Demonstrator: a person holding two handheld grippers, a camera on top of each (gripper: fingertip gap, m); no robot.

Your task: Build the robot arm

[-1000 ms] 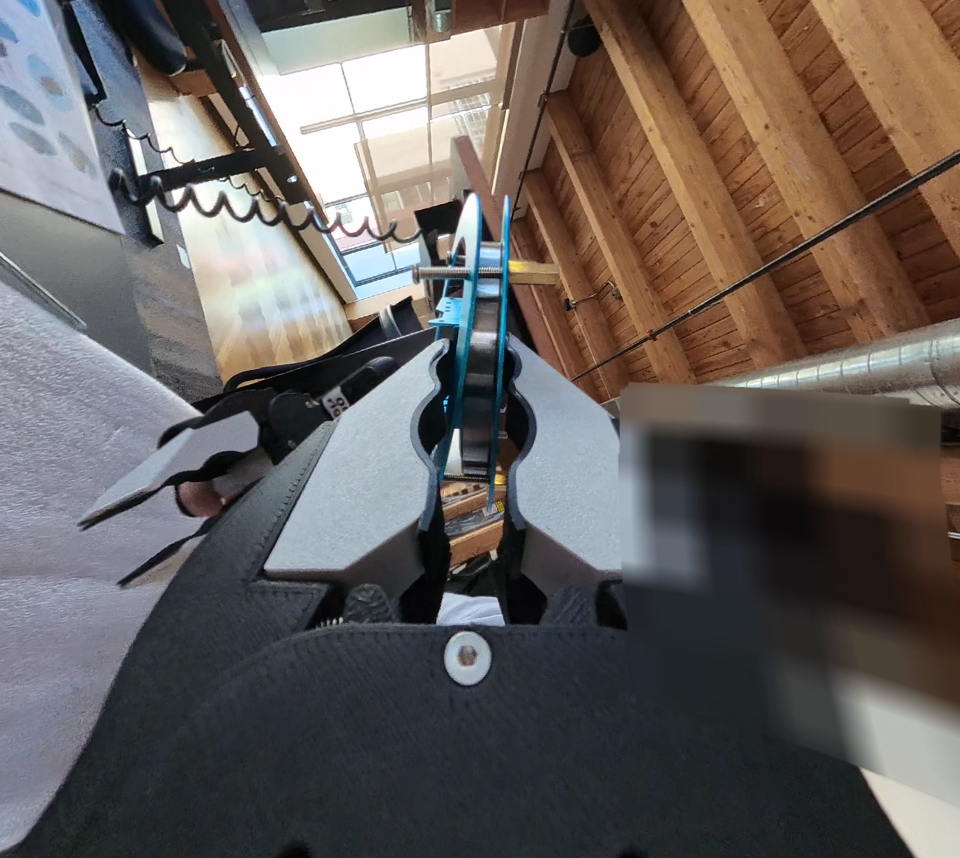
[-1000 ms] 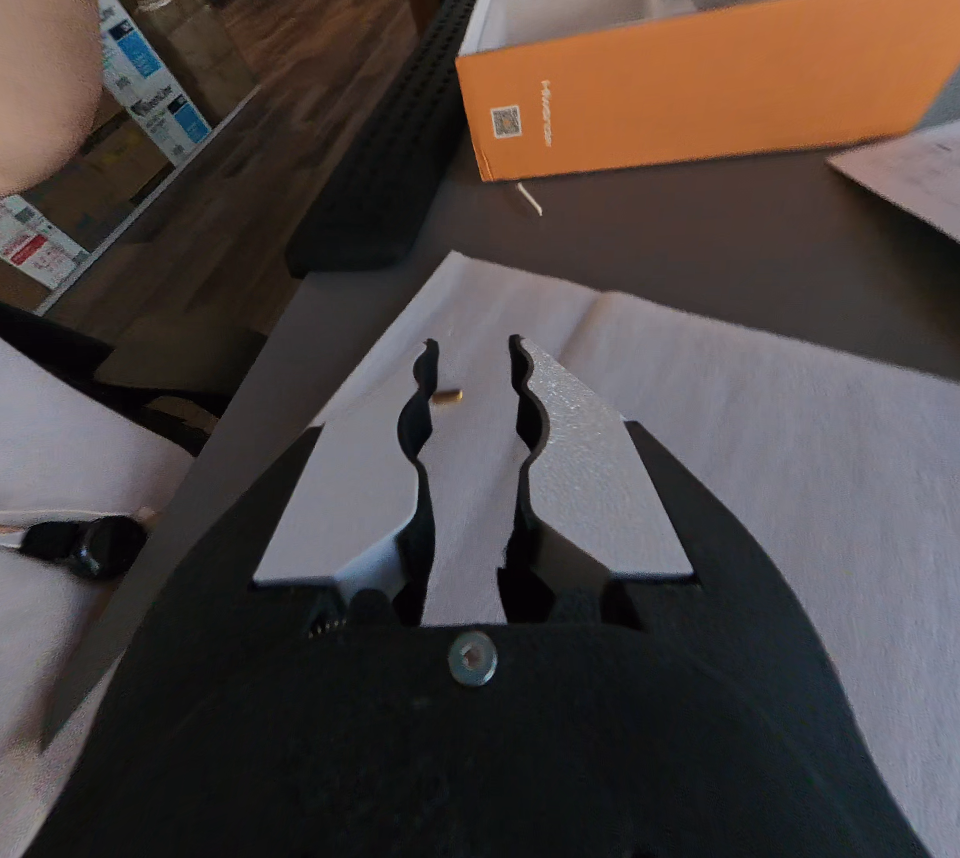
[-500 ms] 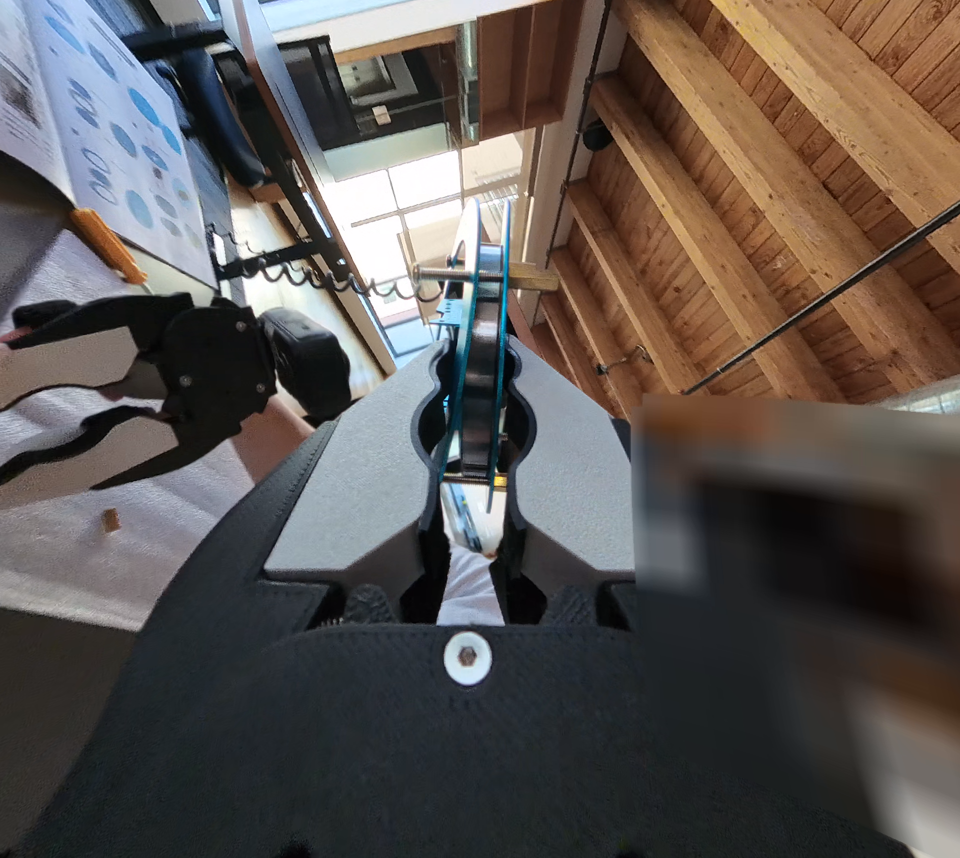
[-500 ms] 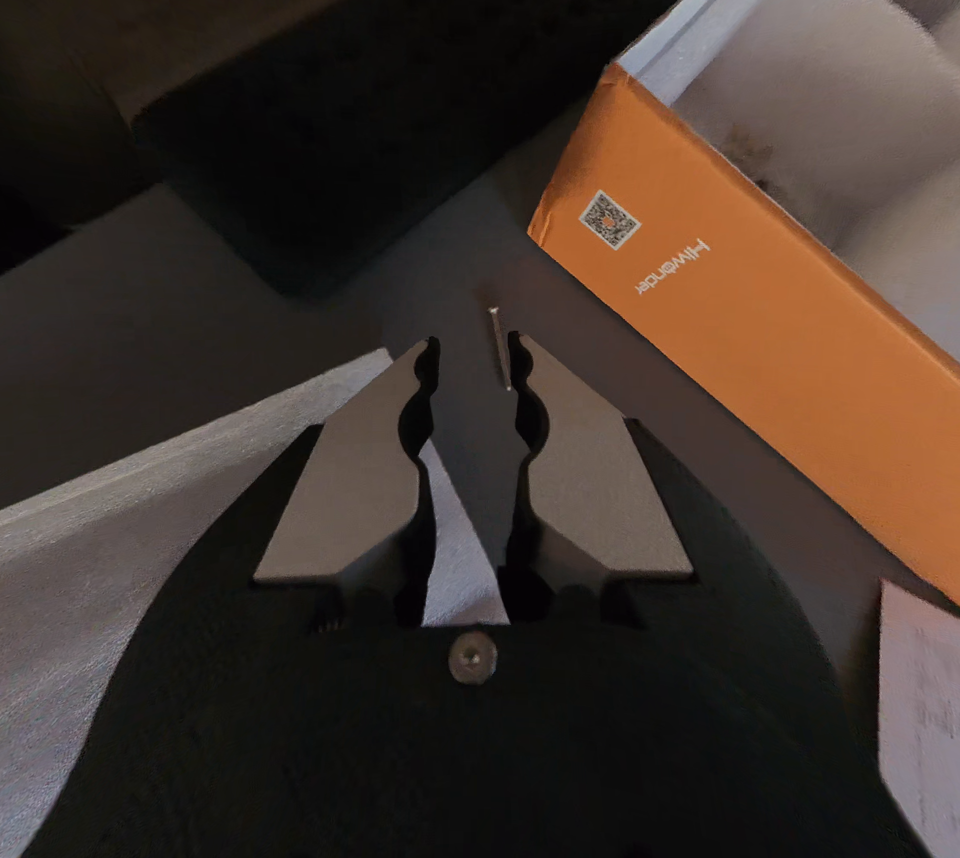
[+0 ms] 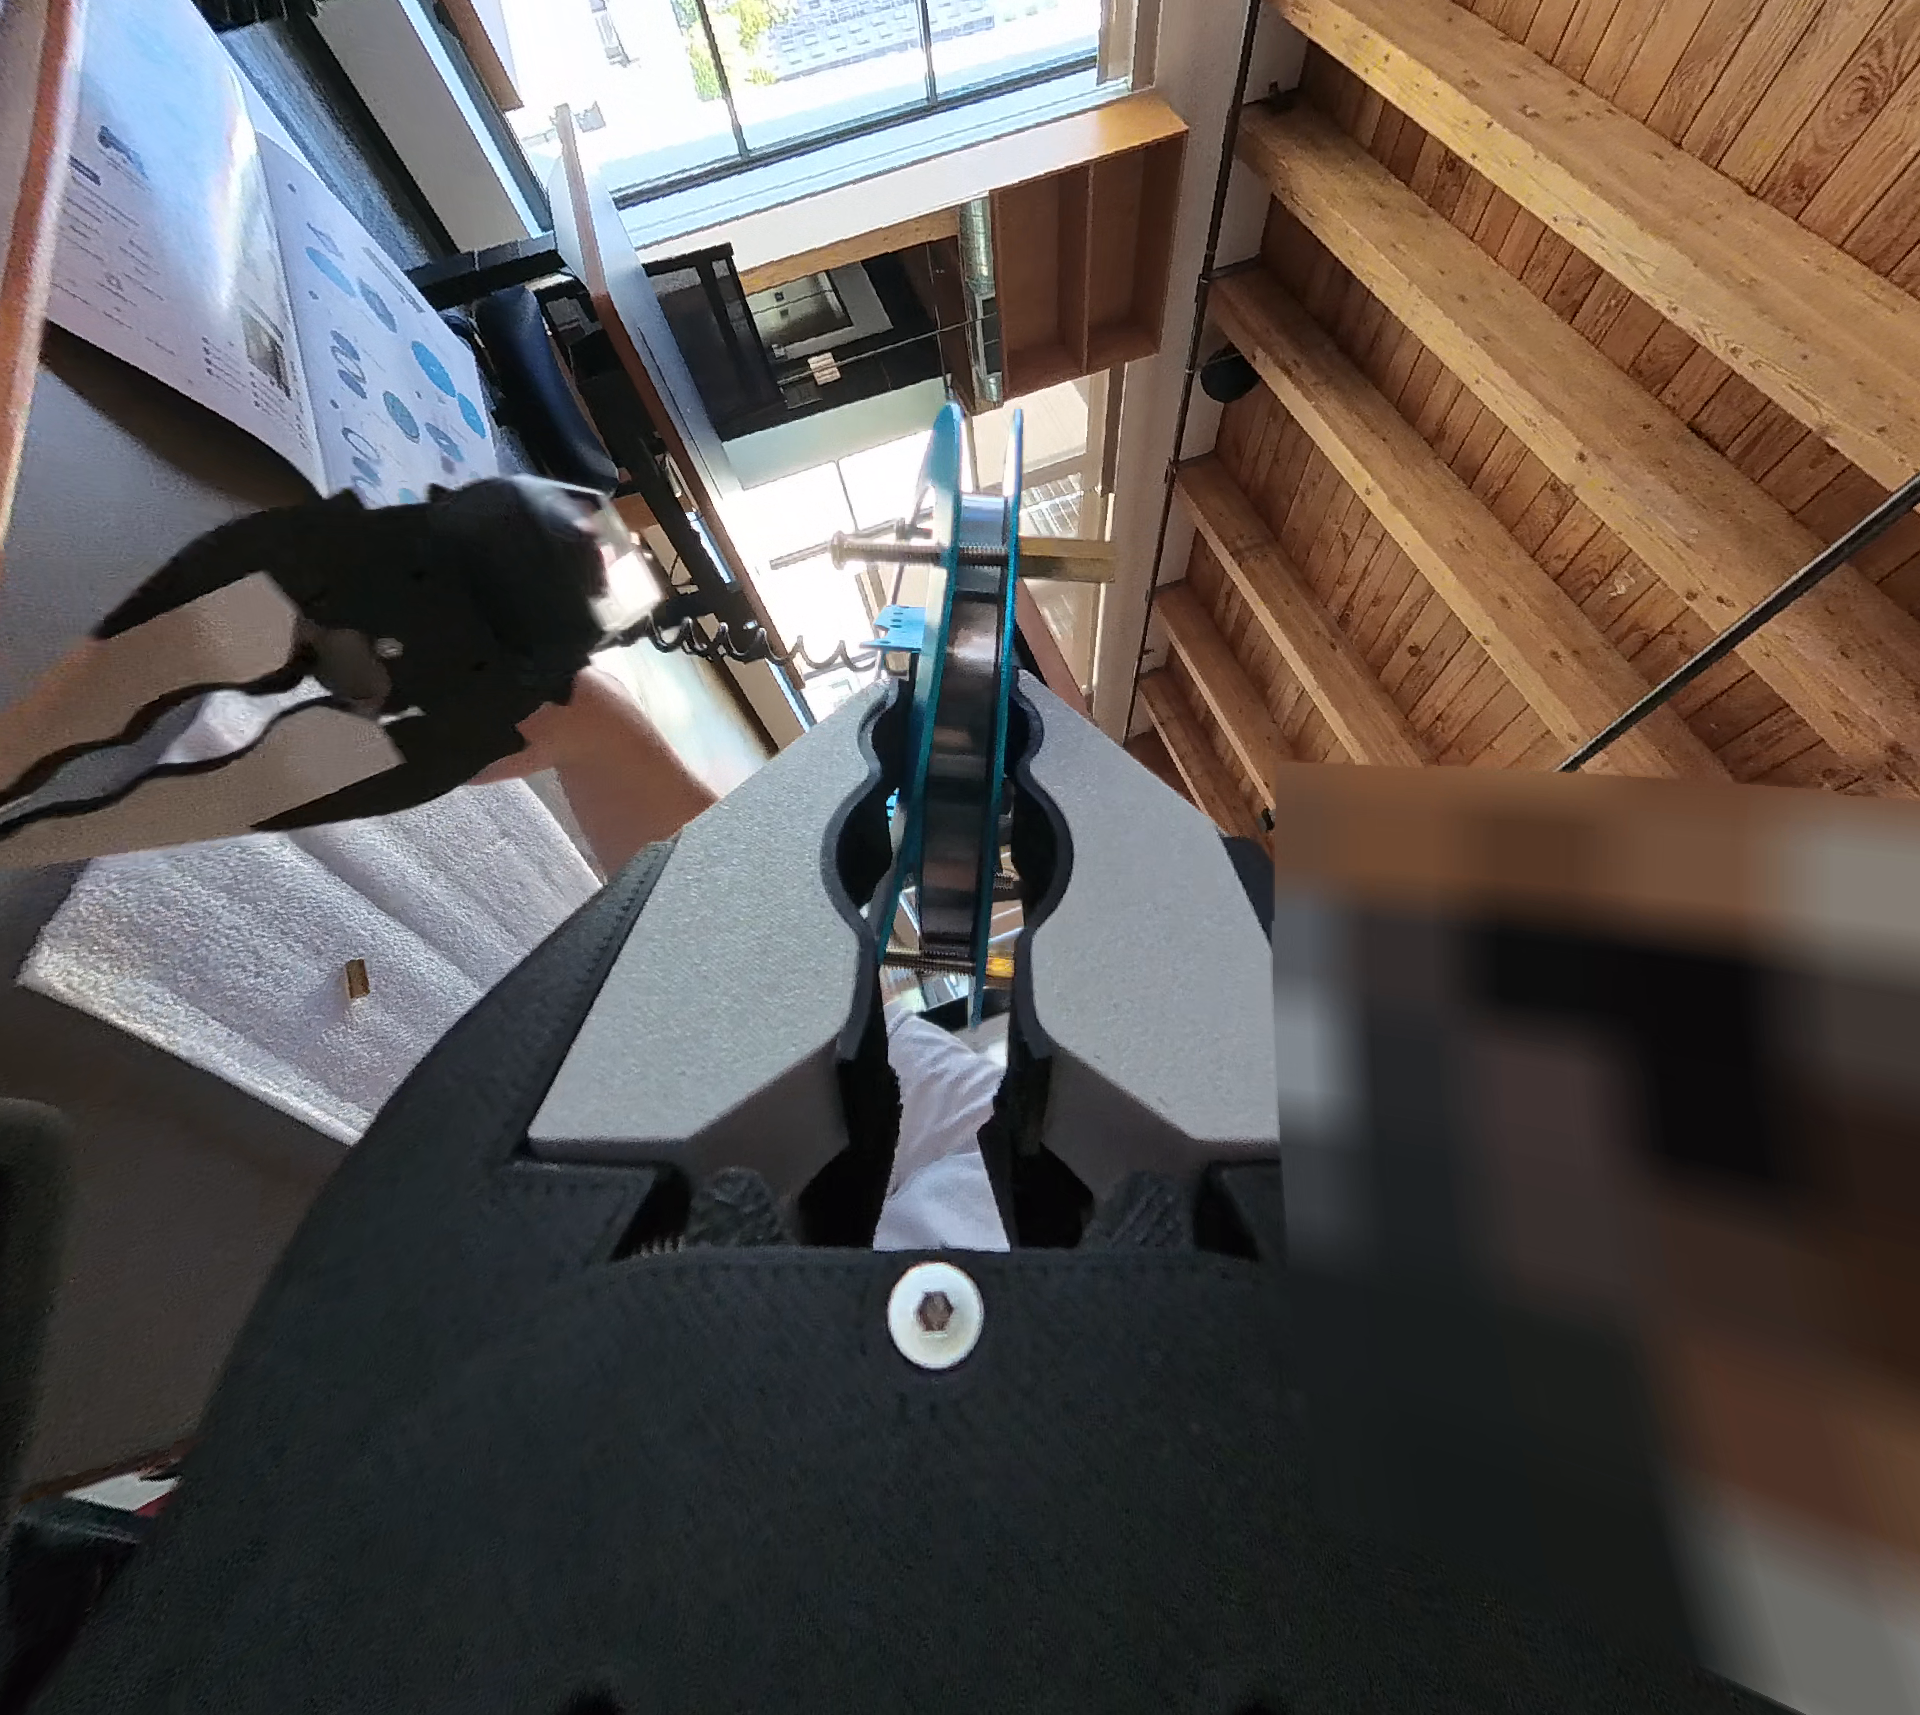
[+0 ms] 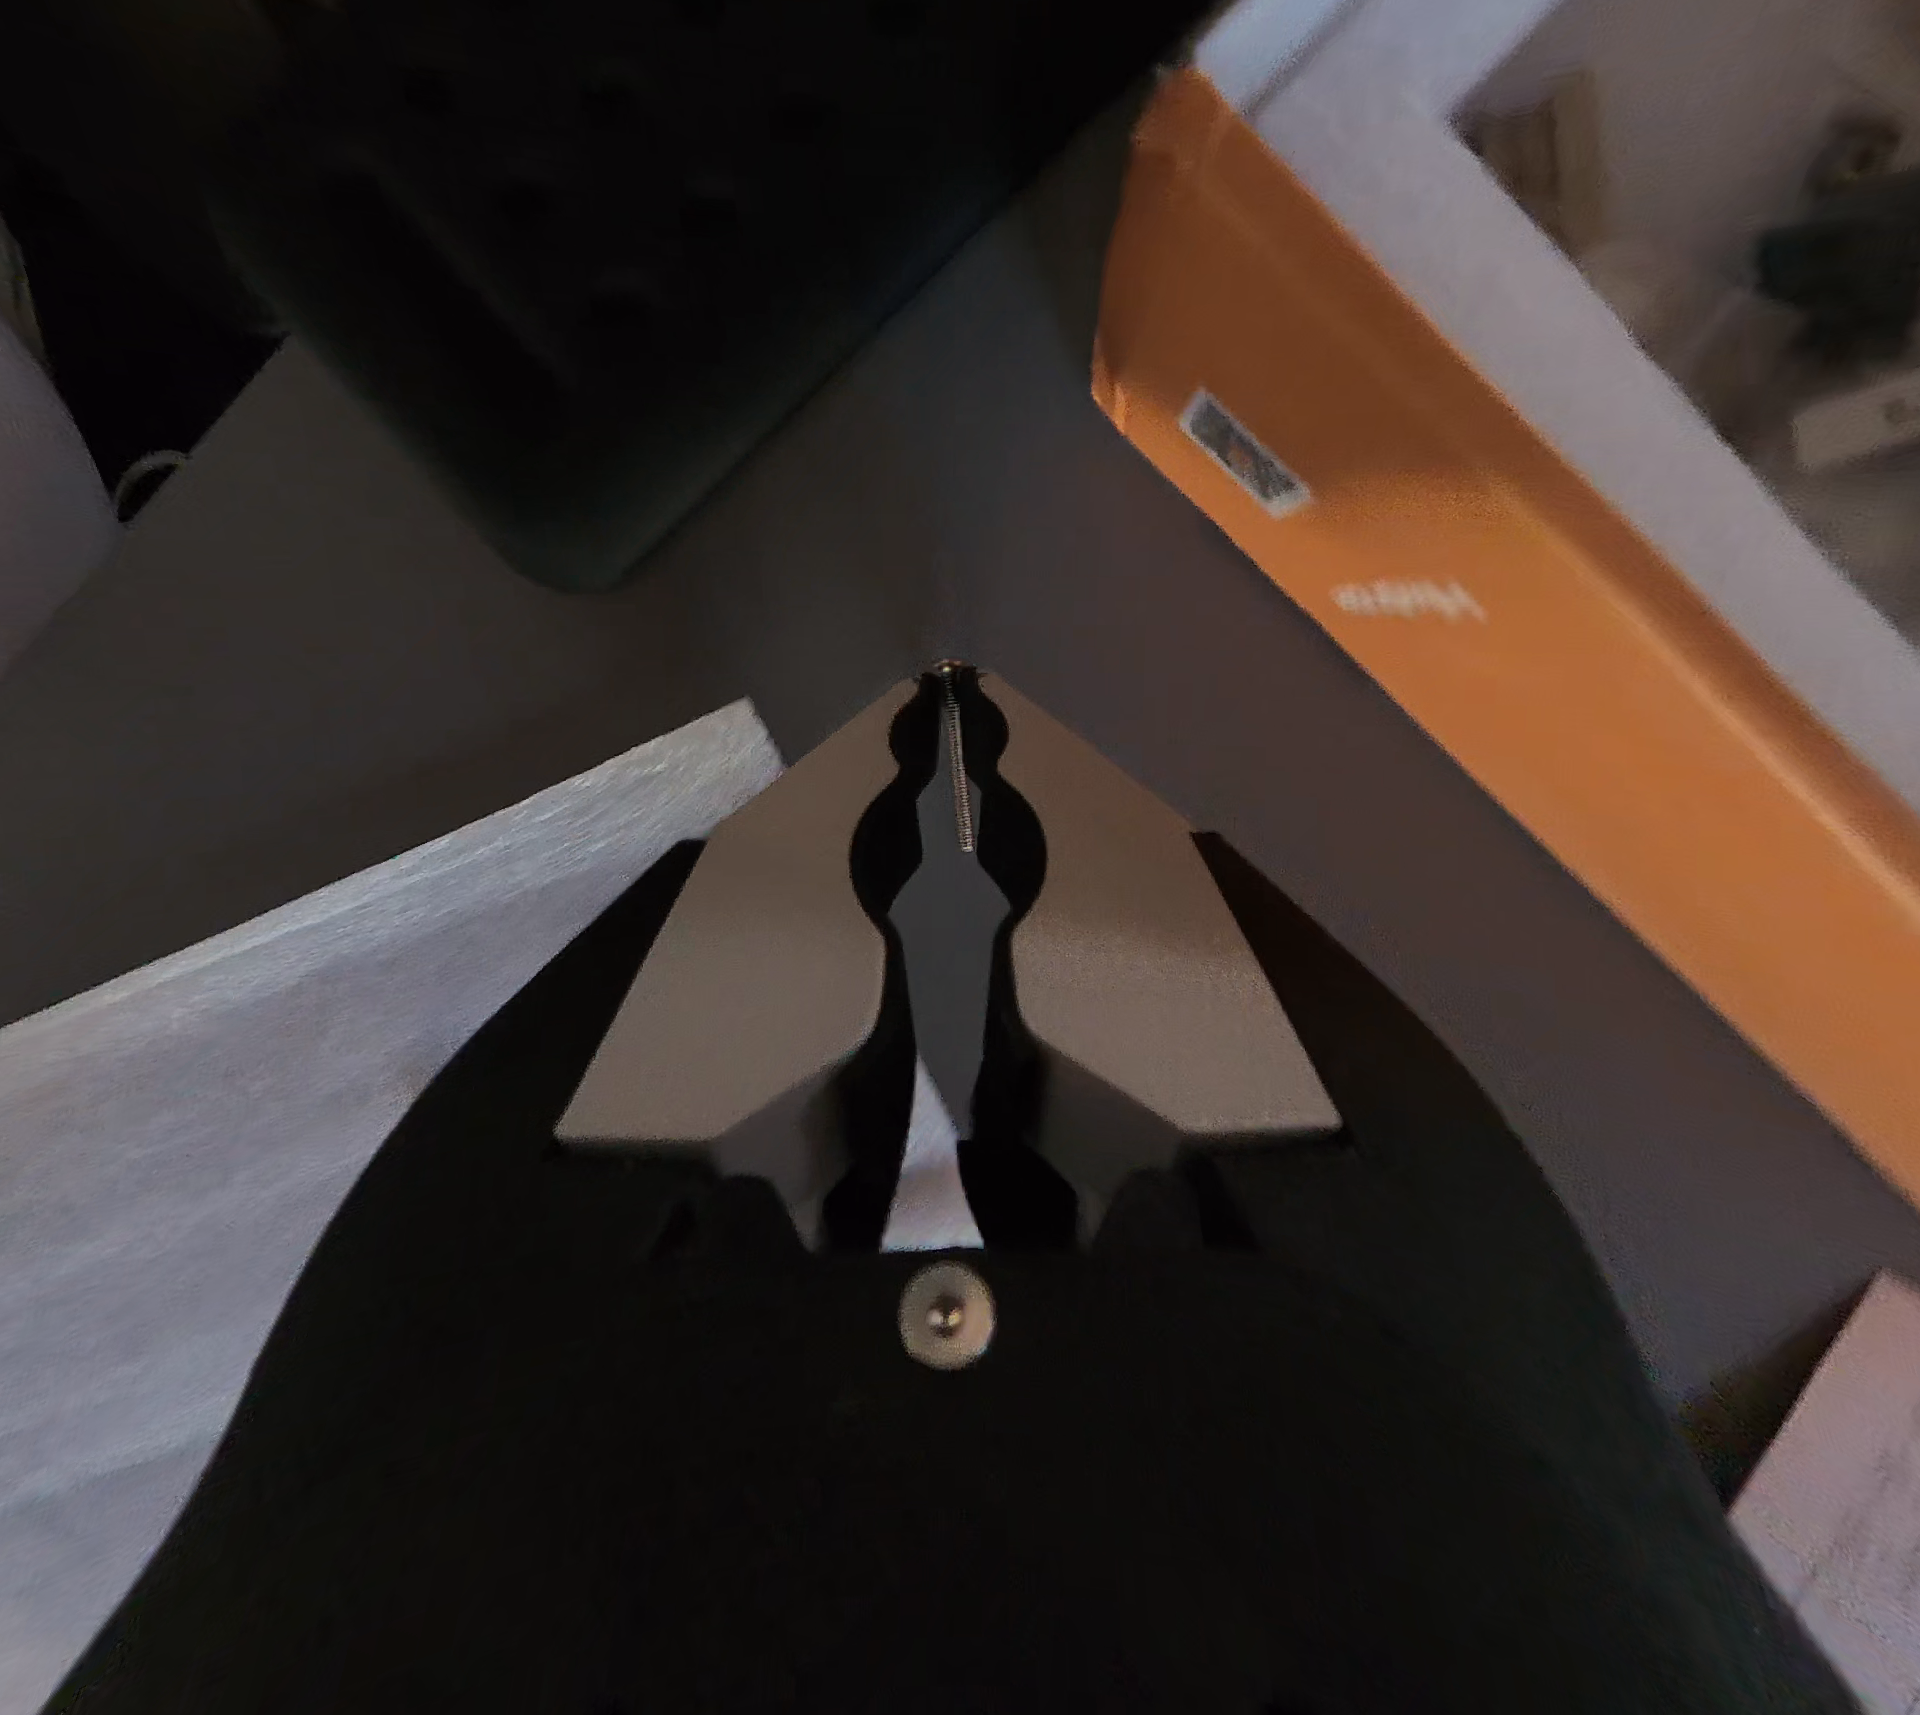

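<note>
My left gripper (image 5: 948, 709) is shut on a blue disc assembly (image 5: 961, 626), held edge-on and raised toward the ceiling. It is two blue plates with a black disc between them, crossed by a long screw (image 5: 894, 545) with a brass standoff (image 5: 1060, 559) on its end. My right gripper (image 6: 951, 678) is down at the grey table (image 6: 416, 626), shut on a thin long screw (image 6: 958, 761) that lies along the gap between its fingers. The right gripper's black body (image 5: 447, 616) also shows blurred at the left of the left wrist view.
An orange box (image 6: 1455, 574) with white foam compartments stands just right of the right gripper. A black foam pad (image 6: 582, 159) lies beyond it. A white foam sheet (image 6: 312, 990) covers the near table, with a small brass standoff (image 5: 356, 979) on it. A printed sheet (image 5: 260, 294) lies farther off. About 25 cm separates my left fingertips from my right.
My right gripper moved from the foam sheet to the screw beside the orange box and closed on it. My left gripper kept its hold and tilted, bringing the window and table into view.
</note>
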